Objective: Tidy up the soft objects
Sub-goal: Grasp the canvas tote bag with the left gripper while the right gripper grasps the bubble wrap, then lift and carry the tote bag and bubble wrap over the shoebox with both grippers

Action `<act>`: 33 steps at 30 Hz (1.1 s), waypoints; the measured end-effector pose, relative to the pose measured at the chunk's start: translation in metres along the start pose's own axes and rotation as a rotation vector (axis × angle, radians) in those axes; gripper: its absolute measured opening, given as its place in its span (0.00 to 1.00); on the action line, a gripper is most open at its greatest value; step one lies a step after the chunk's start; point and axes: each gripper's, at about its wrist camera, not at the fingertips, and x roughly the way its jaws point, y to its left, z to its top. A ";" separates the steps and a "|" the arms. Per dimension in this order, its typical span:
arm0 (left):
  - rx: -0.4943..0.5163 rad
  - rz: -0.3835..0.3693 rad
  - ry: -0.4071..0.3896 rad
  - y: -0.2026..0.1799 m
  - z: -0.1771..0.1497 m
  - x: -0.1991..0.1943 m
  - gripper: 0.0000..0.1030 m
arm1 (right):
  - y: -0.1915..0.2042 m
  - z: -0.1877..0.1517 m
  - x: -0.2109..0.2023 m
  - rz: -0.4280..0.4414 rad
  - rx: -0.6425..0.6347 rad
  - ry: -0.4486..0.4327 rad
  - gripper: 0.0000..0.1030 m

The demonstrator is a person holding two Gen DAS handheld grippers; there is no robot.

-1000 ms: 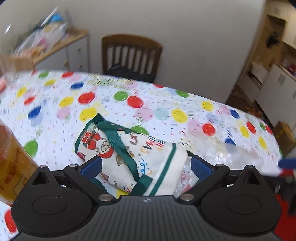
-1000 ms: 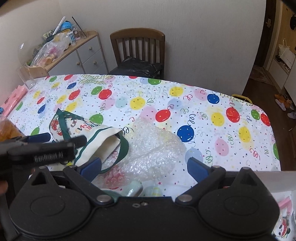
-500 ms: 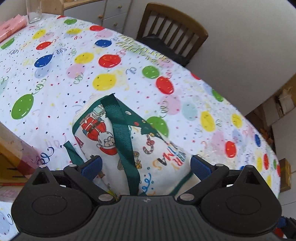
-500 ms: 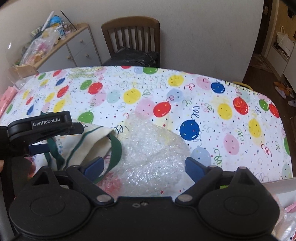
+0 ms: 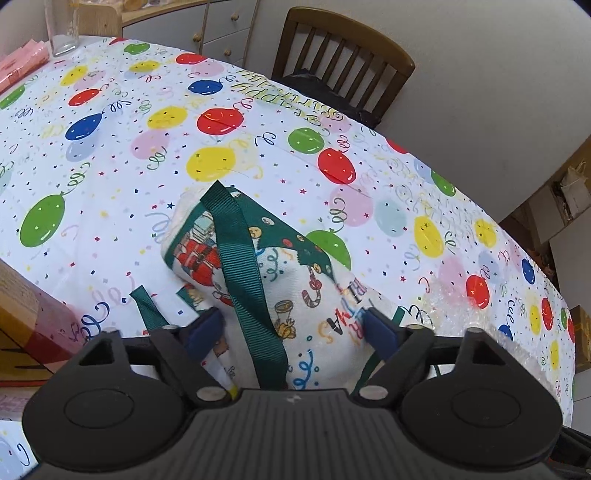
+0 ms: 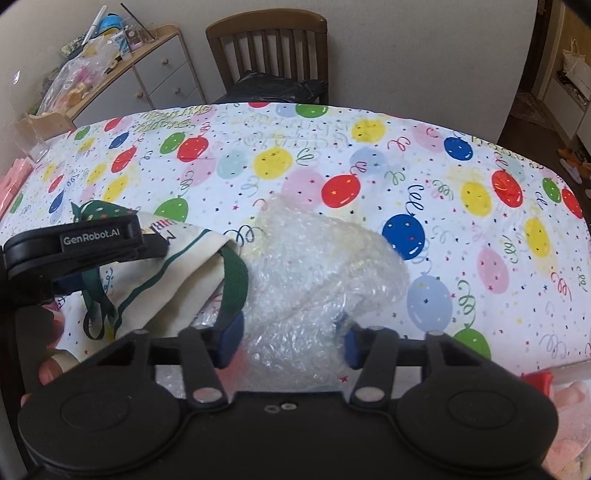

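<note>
A white Christmas-print cloth bag with green straps [image 5: 280, 280] lies on the balloon tablecloth. My left gripper [image 5: 293, 332] has its blue pads on either side of the bag's near end, pressing into the cloth. The bag also shows in the right wrist view [image 6: 173, 280], under the left gripper's black body. A crumpled sheet of clear bubble wrap [image 6: 314, 273] lies right of the bag. My right gripper [image 6: 290, 338] has its pads closed against the near part of the bubble wrap.
The table [image 6: 480, 229] has a balloon-print cloth. A wooden chair [image 6: 267, 55] stands at the far side. A drawer cabinet with clutter [image 6: 122, 70] stands at the back left. A brown box [image 5: 26, 325] sits at the left. A glass [image 5: 61, 29] stands far left.
My left gripper has dropped over the bag and narrowed onto it. My right gripper has moved forward and narrowed its fingers onto the bubble wrap.
</note>
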 end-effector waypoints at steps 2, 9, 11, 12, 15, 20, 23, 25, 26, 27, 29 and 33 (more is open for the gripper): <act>0.005 -0.004 -0.005 0.000 0.000 -0.001 0.66 | 0.002 0.000 0.000 0.003 -0.008 -0.004 0.41; 0.004 -0.038 -0.019 0.003 -0.001 -0.005 0.28 | 0.008 -0.003 -0.009 0.002 -0.042 -0.036 0.24; -0.003 -0.054 -0.021 0.005 -0.001 -0.008 0.24 | 0.008 -0.003 -0.014 0.008 -0.046 -0.049 0.21; -0.005 -0.060 -0.026 0.006 -0.001 -0.010 0.23 | 0.007 -0.002 -0.016 0.010 -0.045 -0.057 0.19; 0.010 -0.080 -0.052 0.003 -0.001 -0.020 0.21 | 0.006 -0.002 -0.026 0.015 -0.037 -0.089 0.14; 0.032 -0.127 -0.086 -0.003 -0.001 -0.041 0.20 | 0.006 -0.004 -0.046 0.019 -0.031 -0.143 0.06; 0.042 -0.154 -0.108 -0.004 0.000 -0.055 0.19 | 0.005 -0.004 -0.061 0.027 -0.021 -0.177 0.05; 0.051 -0.168 -0.120 -0.005 0.001 -0.065 0.19 | 0.004 -0.004 -0.071 0.030 -0.015 -0.197 0.04; 0.055 -0.174 -0.125 -0.006 0.002 -0.070 0.19 | 0.004 -0.004 -0.076 0.032 -0.011 -0.206 0.04; 0.057 -0.179 -0.130 -0.006 0.002 -0.074 0.19 | 0.003 -0.005 -0.081 0.033 -0.008 -0.215 0.04; 0.053 -0.186 -0.133 -0.007 0.003 -0.084 0.19 | 0.002 -0.006 -0.092 0.035 -0.004 -0.231 0.04; 0.070 -0.201 -0.154 -0.013 0.002 -0.104 0.19 | 0.000 -0.010 -0.116 0.038 0.007 -0.269 0.04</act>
